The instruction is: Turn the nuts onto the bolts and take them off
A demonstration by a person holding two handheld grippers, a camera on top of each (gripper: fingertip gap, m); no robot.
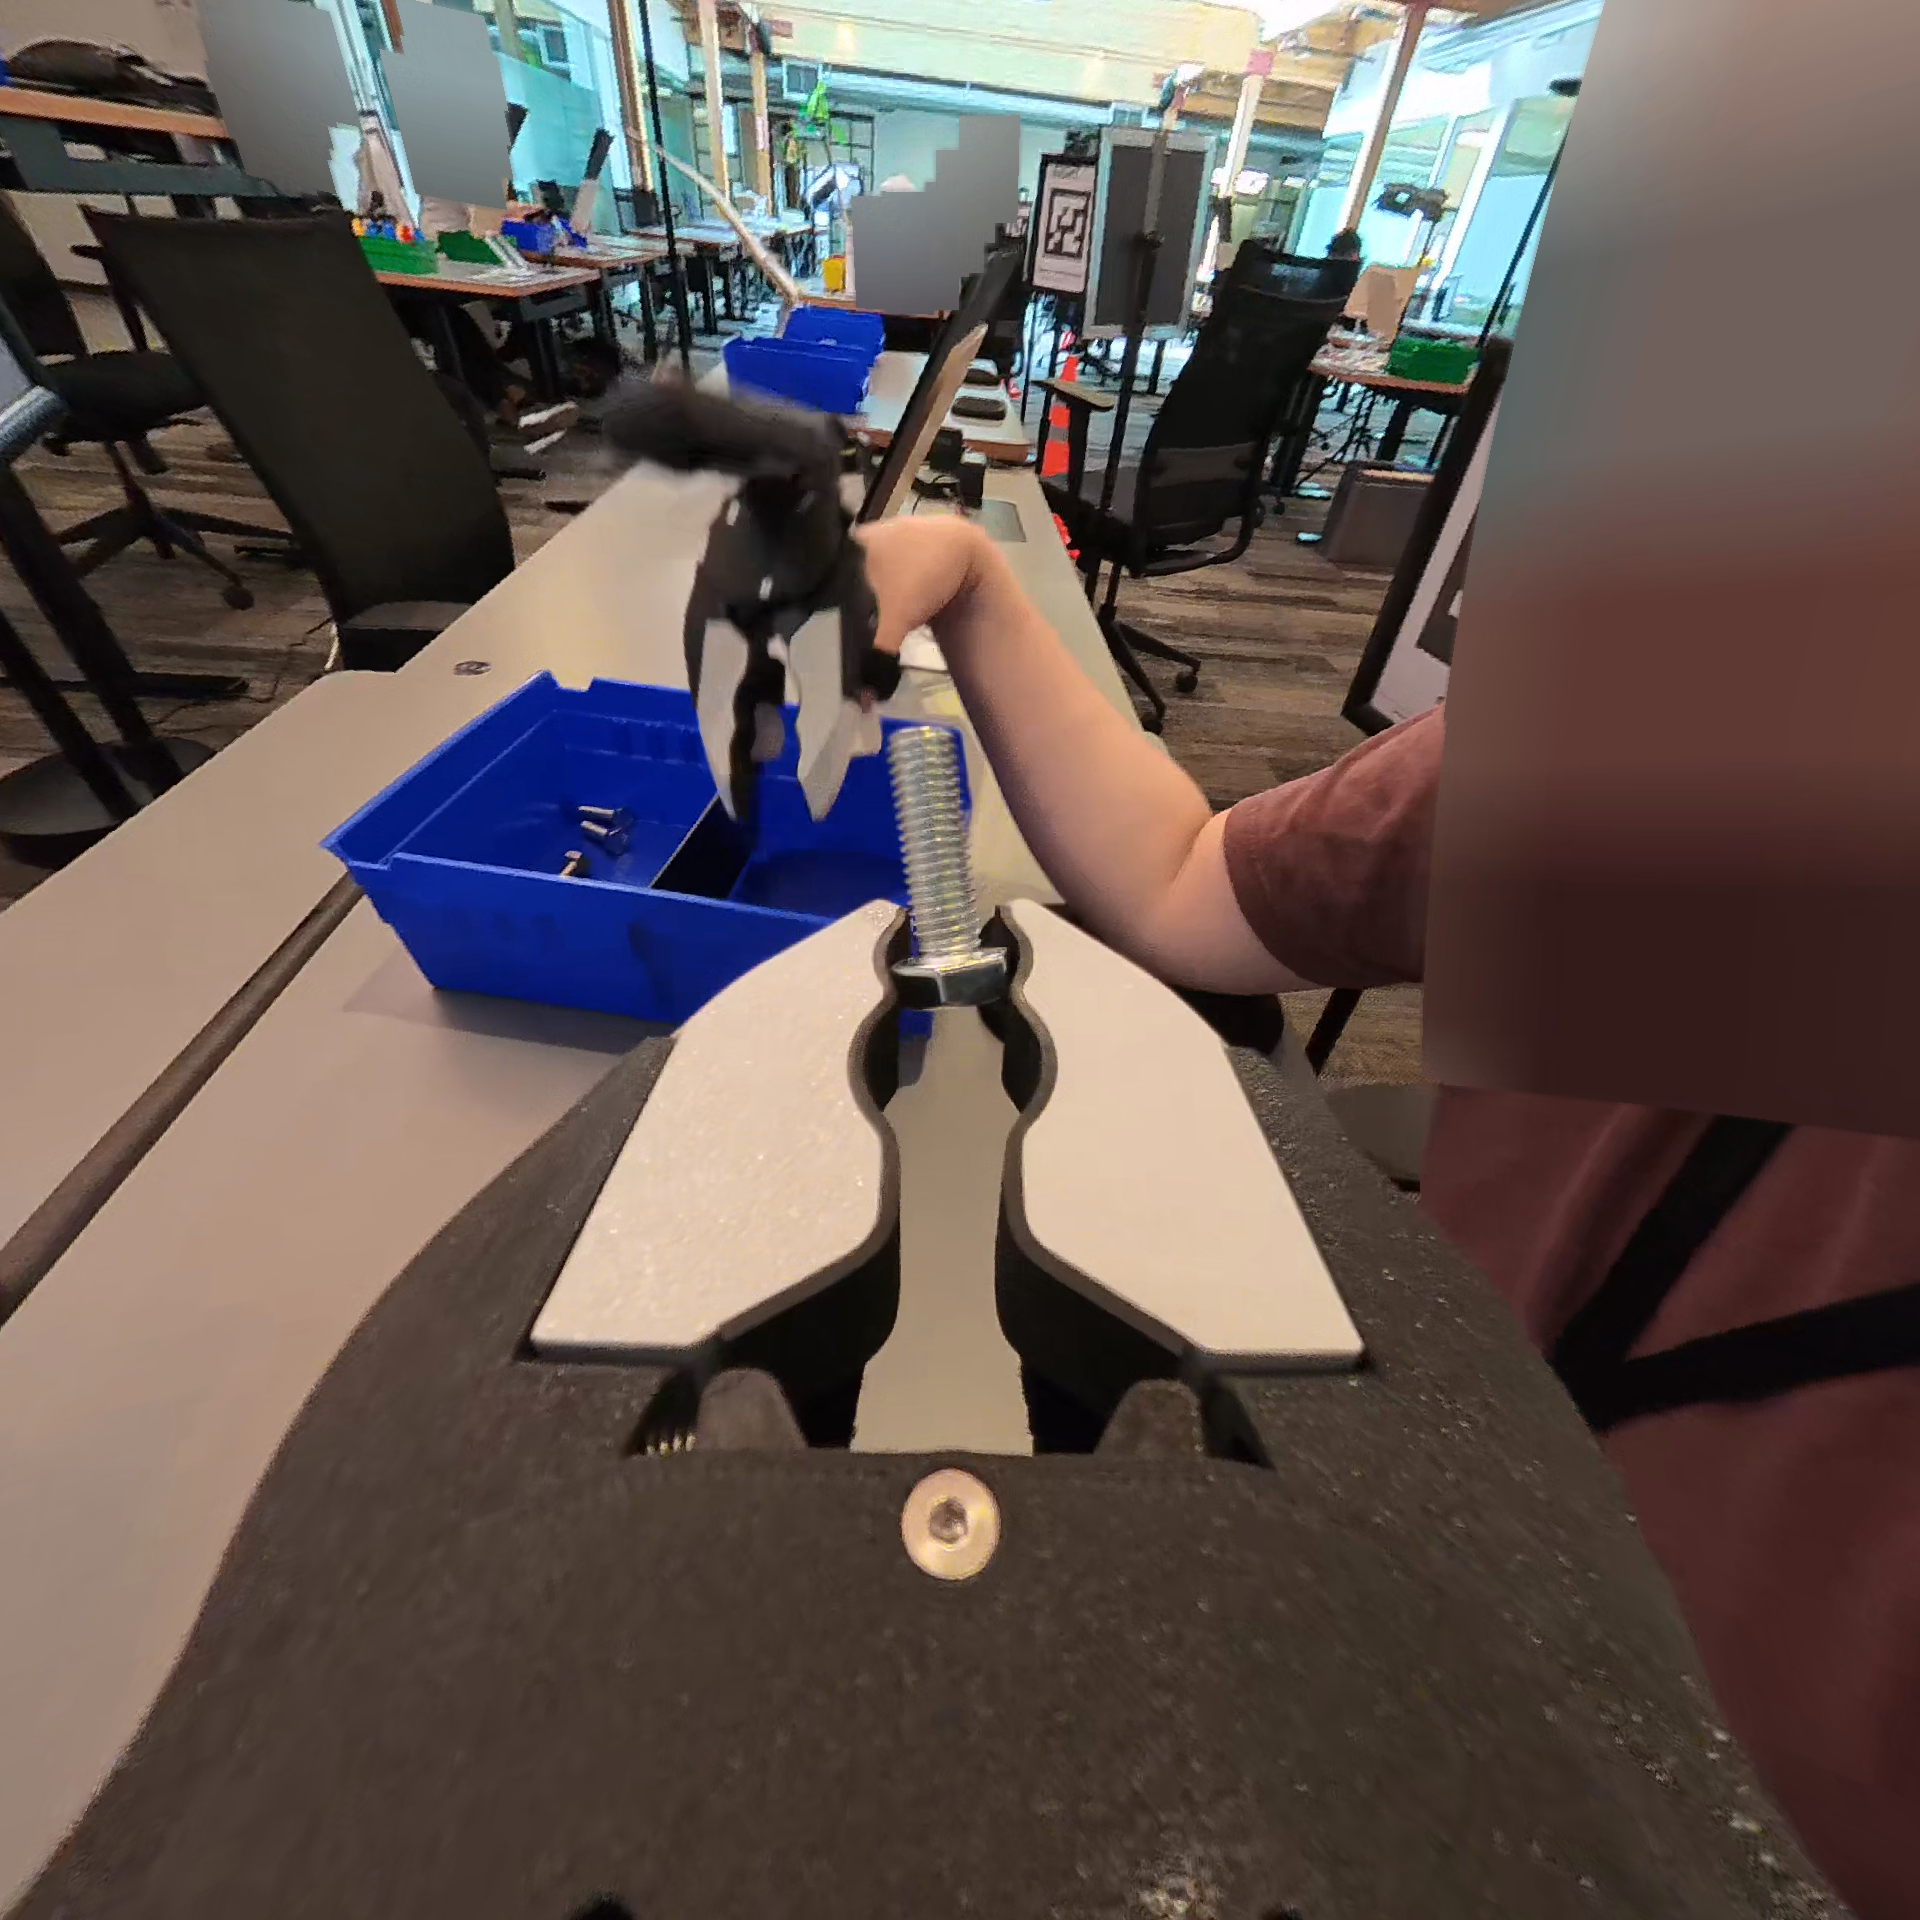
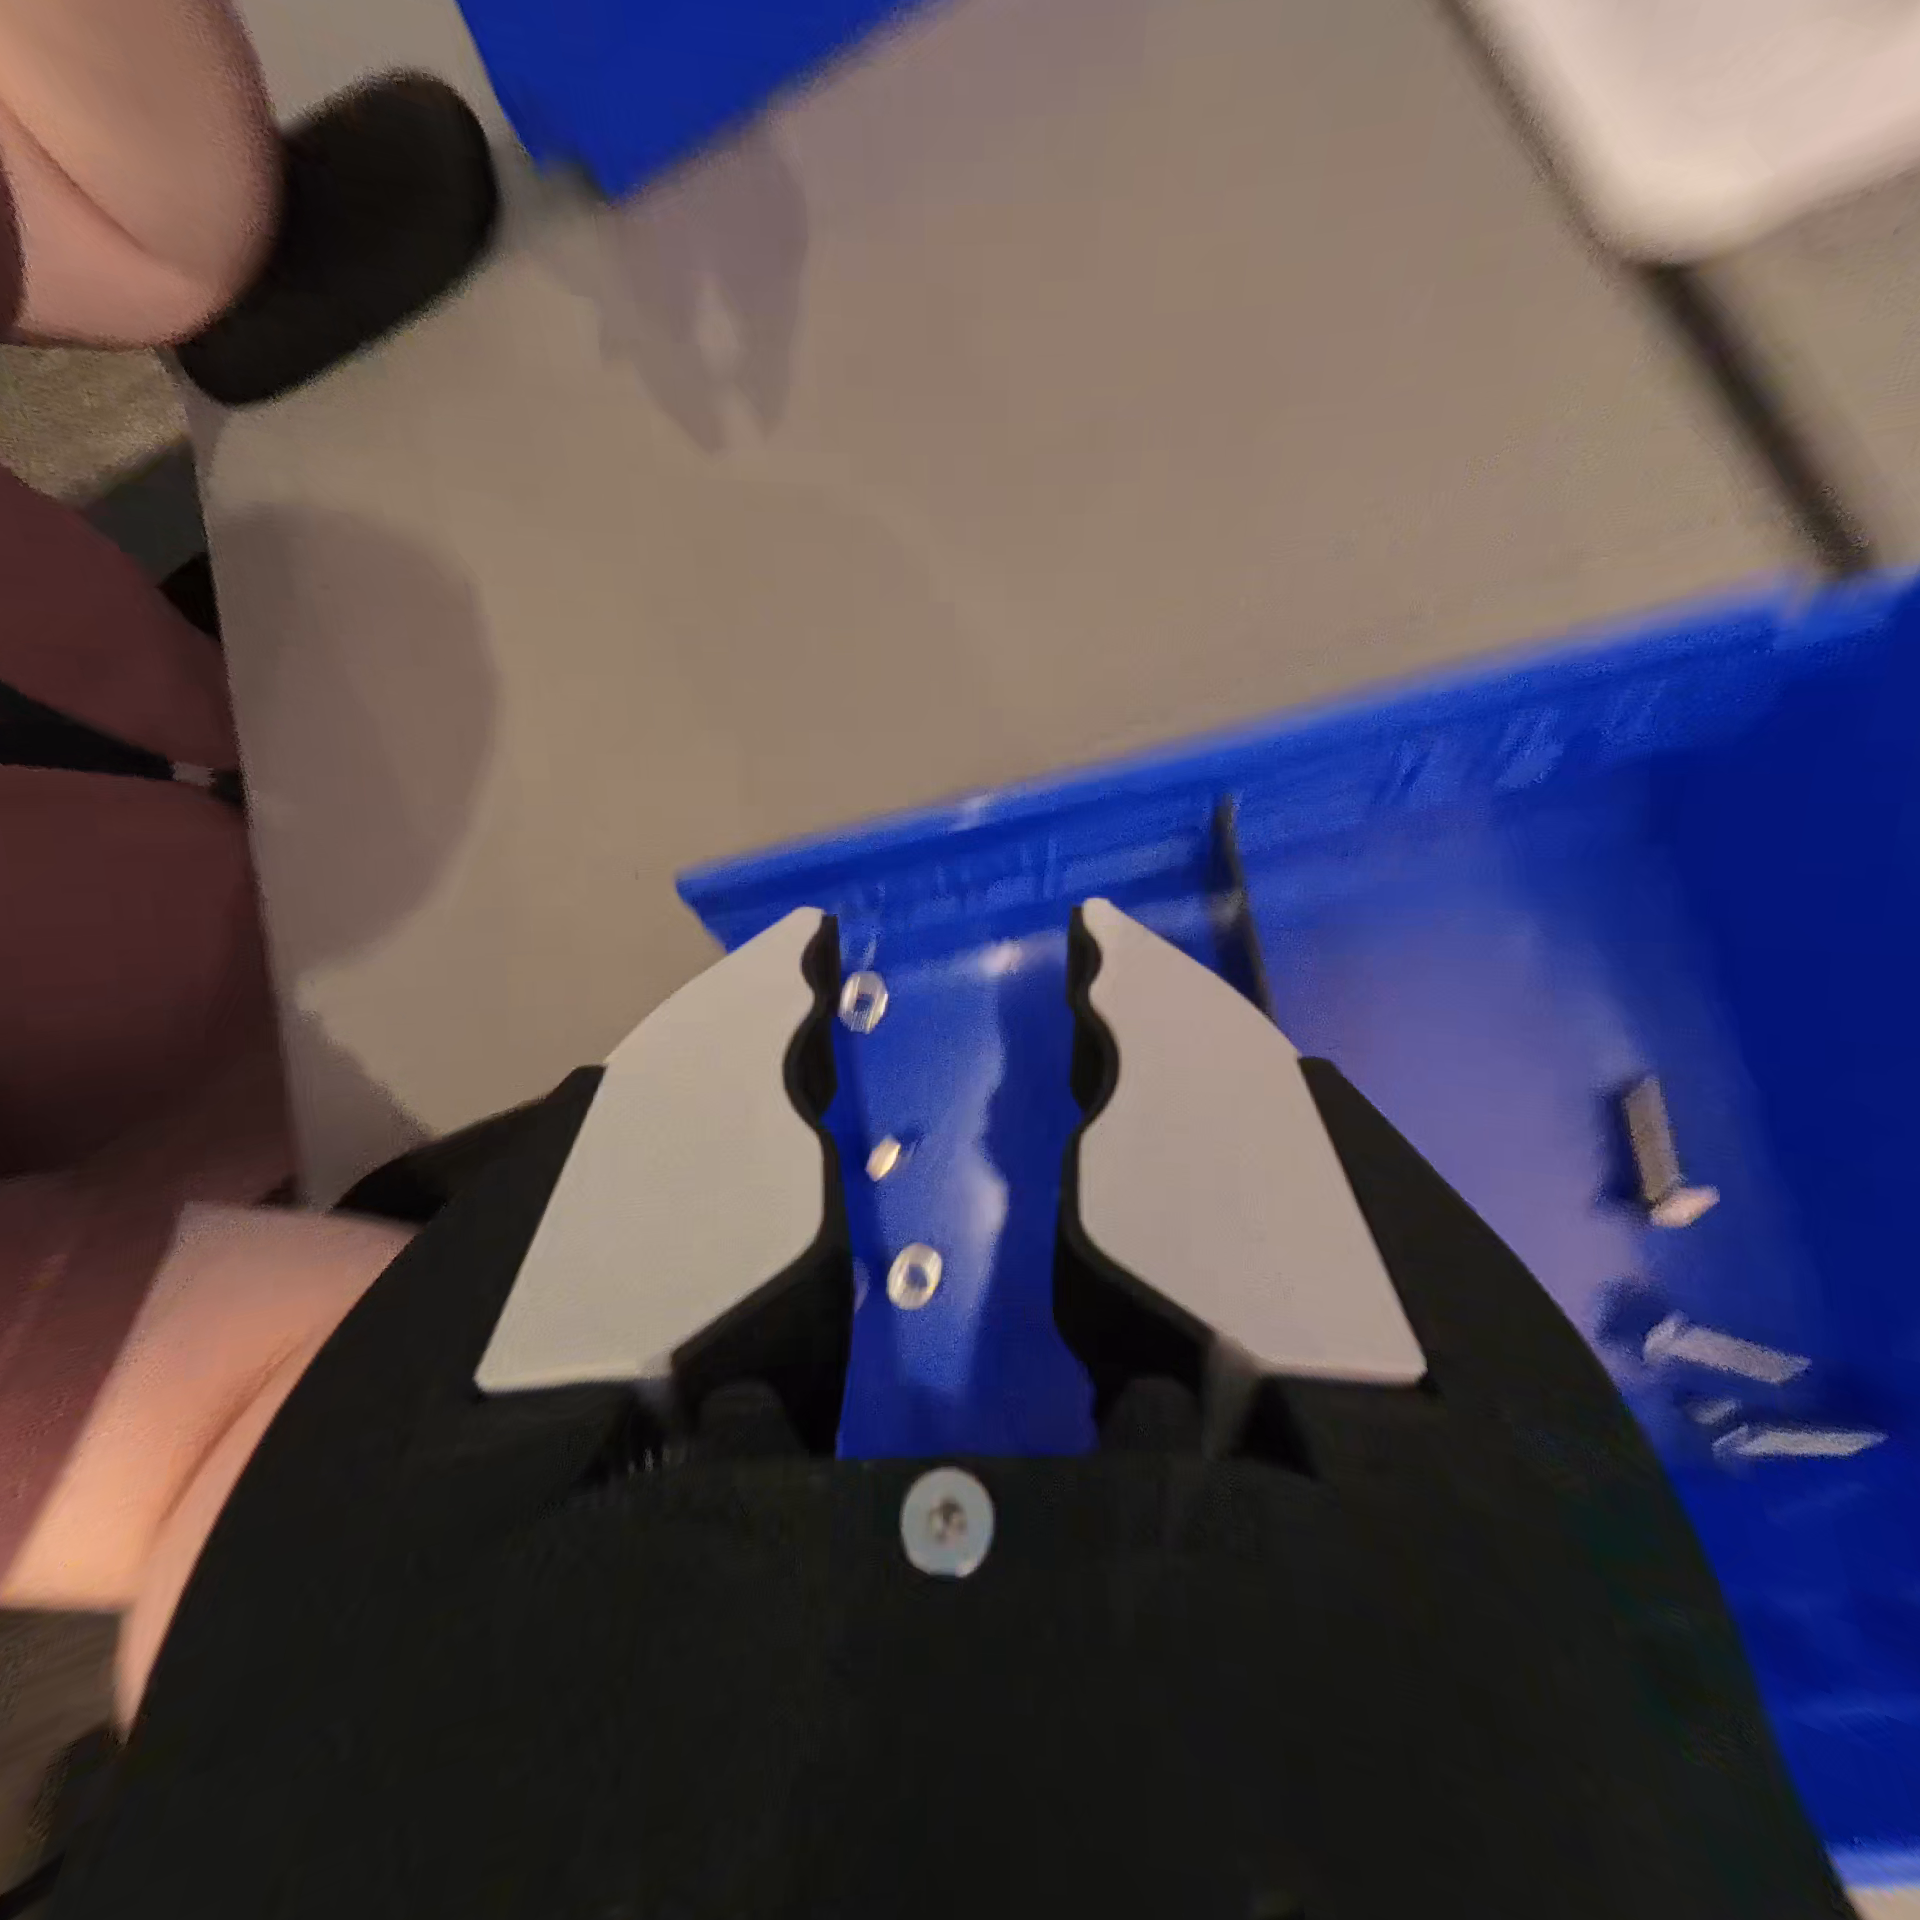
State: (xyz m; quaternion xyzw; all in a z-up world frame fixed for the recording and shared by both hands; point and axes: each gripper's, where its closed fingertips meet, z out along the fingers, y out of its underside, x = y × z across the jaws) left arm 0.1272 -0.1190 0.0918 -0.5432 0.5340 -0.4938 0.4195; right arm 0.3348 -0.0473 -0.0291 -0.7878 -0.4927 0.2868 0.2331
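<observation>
Grey surface (image 1: pixel 208 935) runs long and wide here, with bare room left of the blue bin (image 1: pixel 540 914) and a dark seam running along it. One bin up close, two more blue bins (image 1: pixel 810 358) far down the surface. Inside the near bin a black divider (image 1: pixel 696 852) splits it in two: three small bolts (image 1: pixel 603 826) lie in the left compartment in the left wrist view. Left gripper (image 1: pixel 951 935) sits off the bin's near right corner, jaws clenched on the hex head of one big bolt (image 1: pixel 932 831), which stands upright with its bare thread pointing up. Right gripper (image 1: pixel 779 800) hangs above the bin, tips pointing down, just left of the bolt's top. Now the right wrist view, blurred, gives what the other cannot: right gripper (image 2: pixel 951 935) with jaws released, nothing between them, and three nuts (image 2: pixel 914 1276) loose on the bin floor (image 2: pixel 966 1382) below, near the wall.
</observation>
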